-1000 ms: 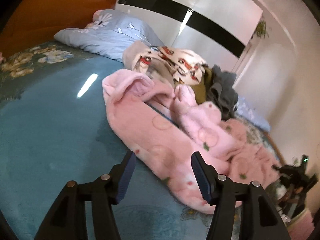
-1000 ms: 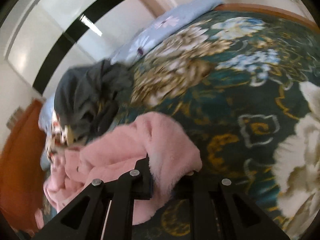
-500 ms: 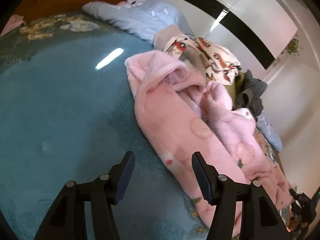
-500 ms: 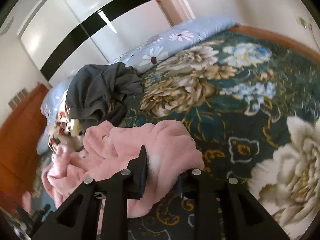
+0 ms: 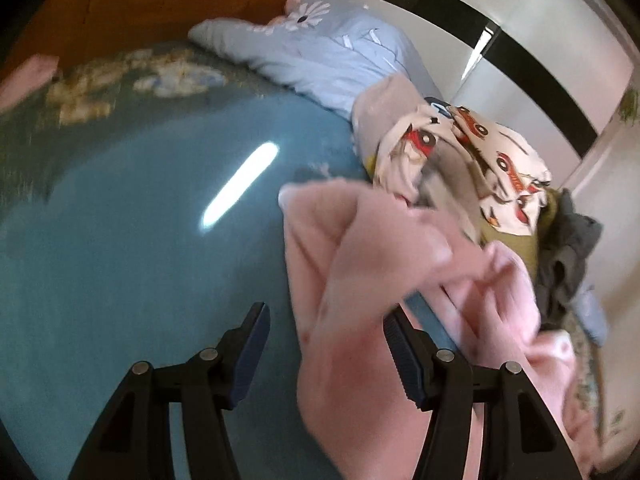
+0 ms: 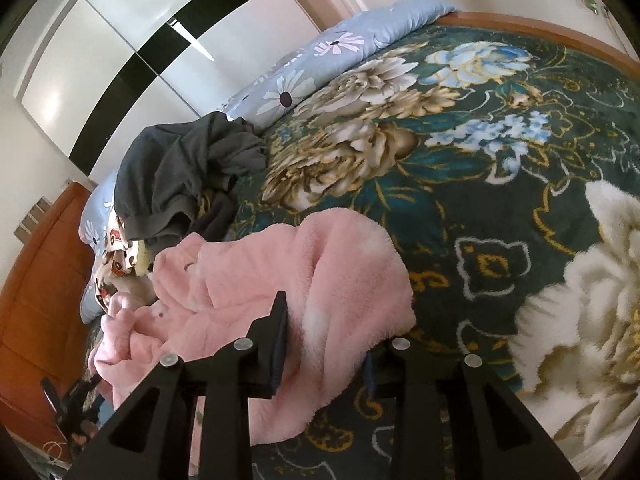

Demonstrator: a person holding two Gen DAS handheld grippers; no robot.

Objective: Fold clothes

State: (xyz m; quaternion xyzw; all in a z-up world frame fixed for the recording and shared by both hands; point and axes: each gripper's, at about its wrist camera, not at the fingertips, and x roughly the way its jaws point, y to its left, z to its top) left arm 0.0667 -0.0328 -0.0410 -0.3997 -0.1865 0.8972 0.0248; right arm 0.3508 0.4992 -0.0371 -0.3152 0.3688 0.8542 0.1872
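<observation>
My right gripper [image 6: 324,344] has a thick fold of the fluffy pink fleece garment [image 6: 280,280] between its jaws, which are easing apart, so I cannot tell whether the pads are pressing on it; my left gripper [image 5: 326,350] is released, its jaws narrowing over the garment's edge [image 5: 360,280] without touching it. The garment sprawls across the dark teal floral bedspread [image 6: 500,200], and beyond it lie a crumpled dark grey garment [image 6: 180,176], a cream car-print cloth [image 5: 492,160] and a pale blue daisy-print pillow [image 5: 328,52]

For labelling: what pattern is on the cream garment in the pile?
Red cartoon cars on the cream garment, clearest in the left wrist view.
</observation>
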